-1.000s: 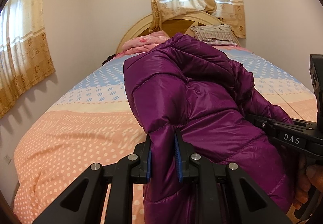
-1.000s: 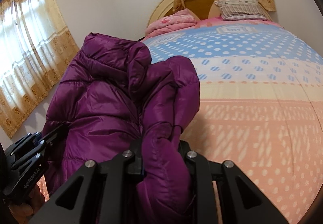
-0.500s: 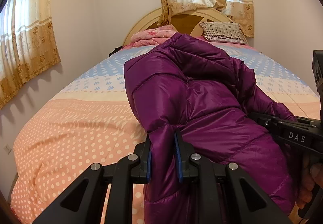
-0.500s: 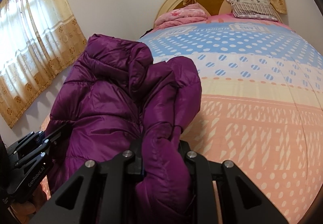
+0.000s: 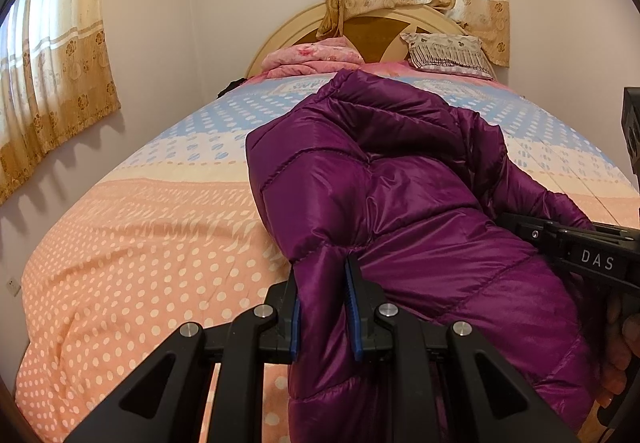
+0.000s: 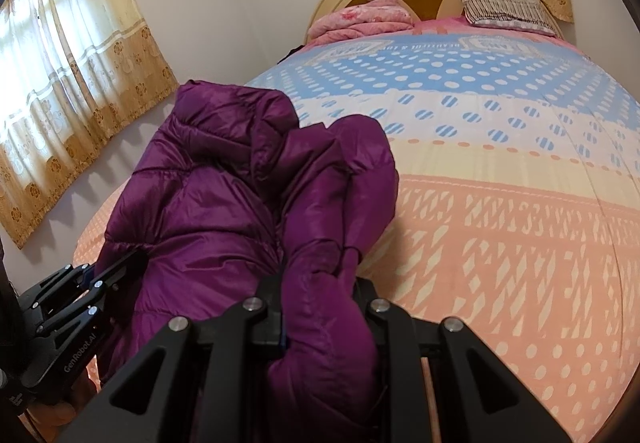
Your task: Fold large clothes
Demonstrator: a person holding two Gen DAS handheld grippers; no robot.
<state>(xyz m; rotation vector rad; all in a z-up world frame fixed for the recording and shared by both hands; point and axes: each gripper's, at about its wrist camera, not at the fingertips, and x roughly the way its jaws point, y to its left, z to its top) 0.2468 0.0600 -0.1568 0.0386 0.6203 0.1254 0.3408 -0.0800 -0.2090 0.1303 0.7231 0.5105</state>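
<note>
Jacket: a purple quilted puffer jacket (image 5: pixel 400 203), bunched and lifted above the near part of the bed (image 5: pixel 120 243); it hangs between the two grippers, its upper folds rising in front of the blue dotted band of the bedspread
Left gripper: the left gripper (image 5: pixel 323 307) is clamped on a fold of the jacket, purple fabric squeezed between its blue pads; jaws narrow, only the cloth between them
Right gripper: the right gripper (image 6: pixel 320 303) is closed on a thick wad of the same jacket; fabric bulges out above and below the jaws
Far end of bed: a folded pink blanket (image 5: pixel 316 57) and a striped pillow (image 5: pixel 448 51) lie against the headboard (image 5: pixel 376 27)
Walls: yellow patterned curtains (image 5: pixel 56 83) hang at the windows
</note>
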